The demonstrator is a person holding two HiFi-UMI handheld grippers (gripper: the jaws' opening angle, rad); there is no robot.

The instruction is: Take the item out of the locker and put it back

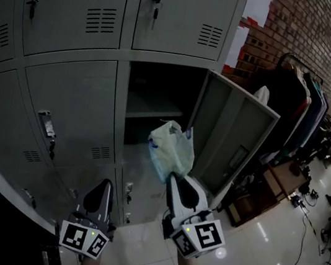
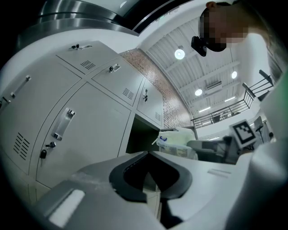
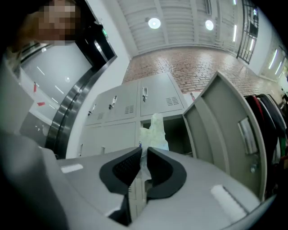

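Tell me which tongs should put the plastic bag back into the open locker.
Right. The right tongs are shut on the plastic bag, holding it in front of the open locker compartment, beside its door. The left tongs hang lower, shut and empty, facing closed locker doors.

The locker (image 1: pixel 161 81) had a shelf (image 1: pixel 154 105) inside. On the right, a clothes rack (image 1: pixel 295 106) and cables (image 1: pixel 304 229) were on the shiny floor (image 1: pixel 251 256).

Thin crinkled plastic bag (image 1: pixel 171 152); matt metal locker (image 1: pixel 75 107)
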